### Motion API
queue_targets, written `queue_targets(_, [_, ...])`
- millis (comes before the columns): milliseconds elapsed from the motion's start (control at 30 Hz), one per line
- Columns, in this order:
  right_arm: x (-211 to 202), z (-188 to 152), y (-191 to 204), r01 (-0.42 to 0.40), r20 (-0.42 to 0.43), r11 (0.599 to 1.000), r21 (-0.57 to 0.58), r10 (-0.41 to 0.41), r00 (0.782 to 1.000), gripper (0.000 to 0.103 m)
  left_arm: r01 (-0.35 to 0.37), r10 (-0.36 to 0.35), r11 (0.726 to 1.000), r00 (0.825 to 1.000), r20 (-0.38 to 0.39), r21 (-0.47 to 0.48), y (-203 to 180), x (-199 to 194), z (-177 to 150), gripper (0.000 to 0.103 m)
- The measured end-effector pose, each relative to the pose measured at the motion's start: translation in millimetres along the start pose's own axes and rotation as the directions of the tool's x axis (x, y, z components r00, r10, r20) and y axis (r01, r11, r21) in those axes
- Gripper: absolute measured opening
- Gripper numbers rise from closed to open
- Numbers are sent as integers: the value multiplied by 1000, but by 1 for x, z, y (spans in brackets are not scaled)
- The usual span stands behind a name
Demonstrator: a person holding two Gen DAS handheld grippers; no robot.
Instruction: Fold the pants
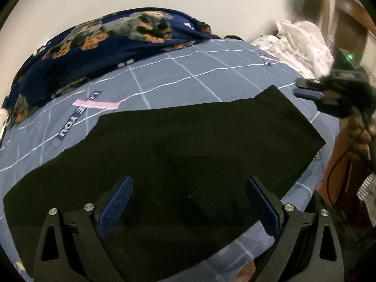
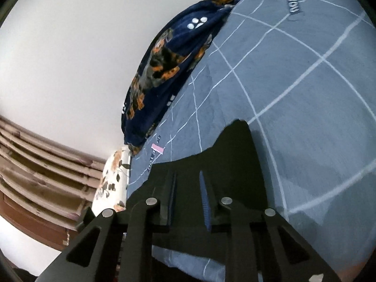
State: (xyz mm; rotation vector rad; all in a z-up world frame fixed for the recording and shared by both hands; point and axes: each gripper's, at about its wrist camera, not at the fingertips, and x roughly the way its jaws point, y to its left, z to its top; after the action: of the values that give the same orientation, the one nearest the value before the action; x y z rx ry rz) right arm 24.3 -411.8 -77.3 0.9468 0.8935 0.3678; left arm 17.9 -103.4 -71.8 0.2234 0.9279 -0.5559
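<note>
Blue bedsheet (image 1: 178,80) bears black pants (image 1: 188,141); left tool (image 1: 189,188) gapes, right tool (image 2: 188,183) nearly closed, empty.

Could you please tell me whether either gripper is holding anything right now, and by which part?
Nothing is held: the left gripper stands open above the black pants; the right gripper is empty.

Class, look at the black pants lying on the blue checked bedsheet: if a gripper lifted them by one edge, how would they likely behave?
The black pants lie flat against the bedsheet, so they are probably floppy and would drape rather than hold shape. Their thin edges suggest light fabric. Pushed, they would likely bunch up, not slide as one piece.
</note>
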Motion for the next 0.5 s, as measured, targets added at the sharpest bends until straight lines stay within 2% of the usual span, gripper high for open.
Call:
queue_targets(167, [23,14,-6,90,-44,994,-67,-93,995,18,-1,1,1000,999,-44,-12,0,23,0,96])
queue_targets(300, [27,18,-30,150,-44,988,-21,-151,988,18,-14,7,998,994,-110,-64,8,43,-7,96])
queue_targets(333, [27,18,-37,157,-50,988,-4,-157,986,14,-11,2,997,993,-116,-76,10,45,-9,96])
queue_targets(367, [28,17,-49,146,-55,989,33,-144,988,10,-5,-6,996,993,-118,-90,12,47,-10,96])
queue_targets(400, [27,16,-54,139,-54,989,50,-137,989,0,-2,-9,995,994,-110,-96,13,46,-11,96])
queue_targets(500, [26,15,-68,90,-50,991,97,-86,995,0,-16,7,997,994,-112,-76,9,46,-12,96])
